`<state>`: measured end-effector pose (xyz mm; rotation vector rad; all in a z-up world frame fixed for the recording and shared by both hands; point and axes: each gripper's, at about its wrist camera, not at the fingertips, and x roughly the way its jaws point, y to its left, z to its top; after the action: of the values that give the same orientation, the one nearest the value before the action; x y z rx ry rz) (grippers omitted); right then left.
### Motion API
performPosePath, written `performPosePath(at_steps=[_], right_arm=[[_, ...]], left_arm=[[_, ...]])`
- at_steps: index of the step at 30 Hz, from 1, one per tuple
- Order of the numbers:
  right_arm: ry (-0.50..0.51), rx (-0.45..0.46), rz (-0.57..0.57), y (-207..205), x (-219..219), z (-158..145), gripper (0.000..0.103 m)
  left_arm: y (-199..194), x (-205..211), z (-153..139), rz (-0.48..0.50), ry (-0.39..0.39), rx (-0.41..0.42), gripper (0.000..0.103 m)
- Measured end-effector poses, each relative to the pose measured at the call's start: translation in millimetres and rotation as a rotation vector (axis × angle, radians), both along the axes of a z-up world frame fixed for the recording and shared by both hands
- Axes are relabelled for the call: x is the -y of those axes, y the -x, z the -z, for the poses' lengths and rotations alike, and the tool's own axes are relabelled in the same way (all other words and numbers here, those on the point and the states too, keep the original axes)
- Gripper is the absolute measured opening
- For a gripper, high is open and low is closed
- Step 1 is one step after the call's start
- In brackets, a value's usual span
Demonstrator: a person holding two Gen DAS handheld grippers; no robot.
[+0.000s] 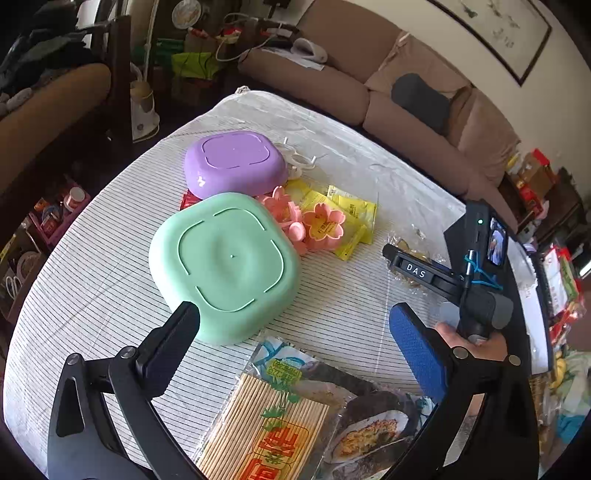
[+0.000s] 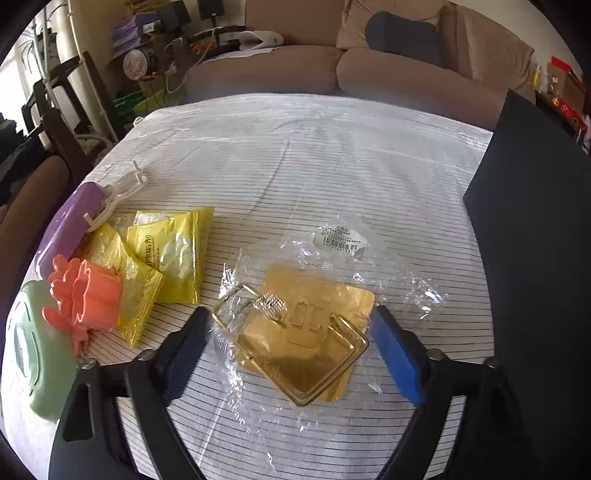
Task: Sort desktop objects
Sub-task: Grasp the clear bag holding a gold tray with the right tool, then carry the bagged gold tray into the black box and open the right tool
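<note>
Your right gripper (image 2: 288,339) straddles the gold hook (image 2: 295,332) in crinkly wrap without pinching yet, so it may slide; your left gripper (image 1: 295,328) gapes empty

Seating: a brown sofa (image 1: 332,85) is set behind the table.
Wall: a framed picture (image 1: 491,29) is hung.

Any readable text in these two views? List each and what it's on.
"DAS": white letters on the right gripper body, seen from the left wrist.
Yellow sachets: Chinese print, too blurred to read.
Skewer pack: large red Chinese characters and a green label, not legible.
Barcode sticker on the clear wrap: digits and small print too small to read.
Nothing else readable.
</note>
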<state>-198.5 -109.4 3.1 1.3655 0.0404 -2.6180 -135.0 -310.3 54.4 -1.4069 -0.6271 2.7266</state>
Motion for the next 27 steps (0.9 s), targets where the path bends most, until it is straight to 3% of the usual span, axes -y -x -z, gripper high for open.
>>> performPosePath(at_steps=[4,8,14,18,21,24,27], right_arm=[[0.058,0.004,-0.056,-12,-4,-12,0.074],[0.130,-0.045,-0.137,-42,-8,-45,0.074],[0.145,-0.107,-0.279,-86,-27,-107,0.074],[0.135,-0.153,-0.267,-108,-77,-153,0.074],[0.073,-0.168,-0.226,-113,-126,-172,0.074],[0.016,-0.126,-0.163,-104,-185,-168,0.074],[-0.049,-0.059,-0.116,-88,-232,-145,0.074]], left_arm=[[-1,-9,-3,0.020,-0.004,-0.012,0.103],[1,-24,-7,0.076,-0.013,-0.028,0.103],[1,-54,-18,0.180,-0.147,-0.085,0.103],[-4,-86,-33,0.248,-0.145,-0.145,0.103],[-3,-120,-40,0.326,-0.173,-0.125,0.103],[4,-159,-51,0.386,-0.215,-0.114,0.103],[20,-202,-64,0.444,-0.191,-0.089,0.103]])
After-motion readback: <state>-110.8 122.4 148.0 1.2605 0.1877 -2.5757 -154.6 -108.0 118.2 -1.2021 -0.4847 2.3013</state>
